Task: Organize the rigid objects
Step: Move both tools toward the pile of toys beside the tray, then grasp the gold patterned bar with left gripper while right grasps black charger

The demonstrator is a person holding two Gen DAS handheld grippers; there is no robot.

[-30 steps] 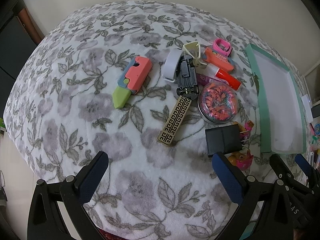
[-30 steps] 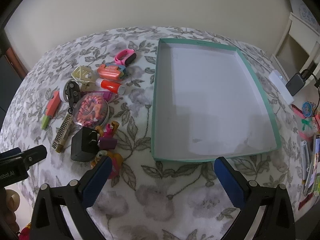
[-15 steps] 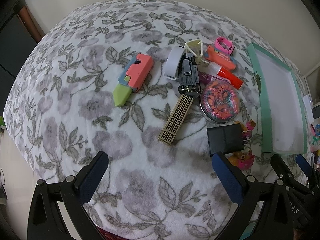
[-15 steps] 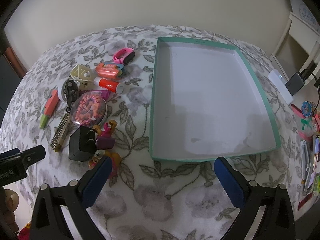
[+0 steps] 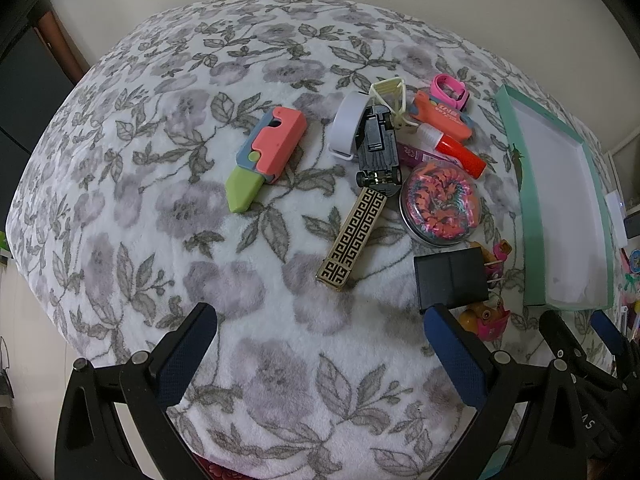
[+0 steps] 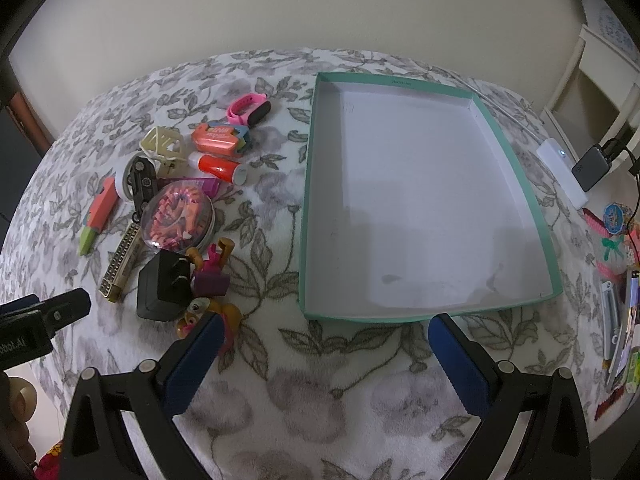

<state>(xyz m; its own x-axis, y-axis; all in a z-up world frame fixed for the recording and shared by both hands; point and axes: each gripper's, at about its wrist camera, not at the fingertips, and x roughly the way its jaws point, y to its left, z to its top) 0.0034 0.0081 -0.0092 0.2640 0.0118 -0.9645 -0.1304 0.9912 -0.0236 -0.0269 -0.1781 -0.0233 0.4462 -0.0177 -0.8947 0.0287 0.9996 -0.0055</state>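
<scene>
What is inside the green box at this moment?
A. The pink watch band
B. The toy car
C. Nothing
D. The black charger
C: the green box shows only its bare white floor, while the toys all lie in a cluster on the blanket to its left.

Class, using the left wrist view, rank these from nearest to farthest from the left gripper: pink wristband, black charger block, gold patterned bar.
1. black charger block, just ahead of the left gripper, right side.
2. gold patterned bar, centre.
3. pink wristband, far right.

Teal box (image 6: pixel 520 184) right of toy pile (image 6: pixel 176 216); right gripper (image 6: pixel 324 360) fingers (image 6: pixel 192 360) apart.
</scene>
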